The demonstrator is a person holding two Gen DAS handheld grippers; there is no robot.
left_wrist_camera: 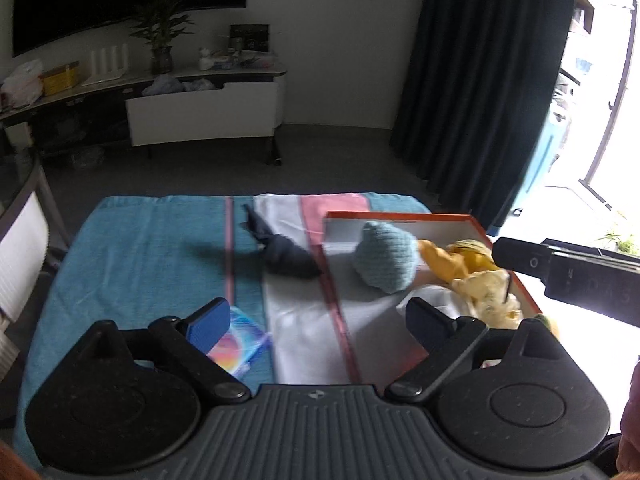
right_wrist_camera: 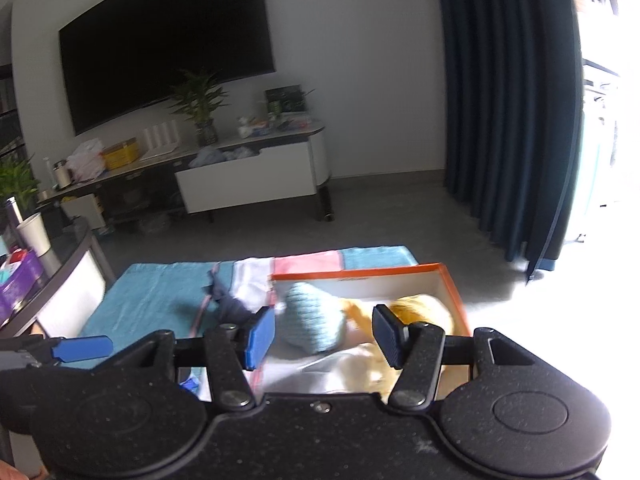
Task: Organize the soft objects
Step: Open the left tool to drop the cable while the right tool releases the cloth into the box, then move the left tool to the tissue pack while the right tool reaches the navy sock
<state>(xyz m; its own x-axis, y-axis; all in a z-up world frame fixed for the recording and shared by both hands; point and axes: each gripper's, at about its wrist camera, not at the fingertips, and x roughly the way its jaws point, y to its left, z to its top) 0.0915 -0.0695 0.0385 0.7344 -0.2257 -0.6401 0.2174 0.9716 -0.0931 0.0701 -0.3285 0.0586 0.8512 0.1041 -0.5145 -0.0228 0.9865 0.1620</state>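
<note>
Orange-rimmed box (left_wrist_camera: pixel 404 216) on the striped towel (left_wrist_camera: pixel 152 248): inside lie a blue knitted piece (left_wrist_camera: pixel 386 256), yellow cloths (left_wrist_camera: pixel 468 264) and white fabric (right_wrist_camera: pixel 344 364). Left of the box, a dark sock (left_wrist_camera: pixel 286 254) lies on open towel. My left gripper (left_wrist_camera: pixel 316 322) and right gripper (right_wrist_camera: pixel 324 338) stand spread, empty.

My work surface, draped in a striped towel

On my teal, white and pink towel (left_wrist_camera: pixel 140 248) lie an orange-rimmed box (left_wrist_camera: pixel 404 215), a dark navy cloth bundle (left_wrist_camera: pixel 286 258) just left of it, and a colourful flat packet (left_wrist_camera: pixel 240 340) near me.
</note>
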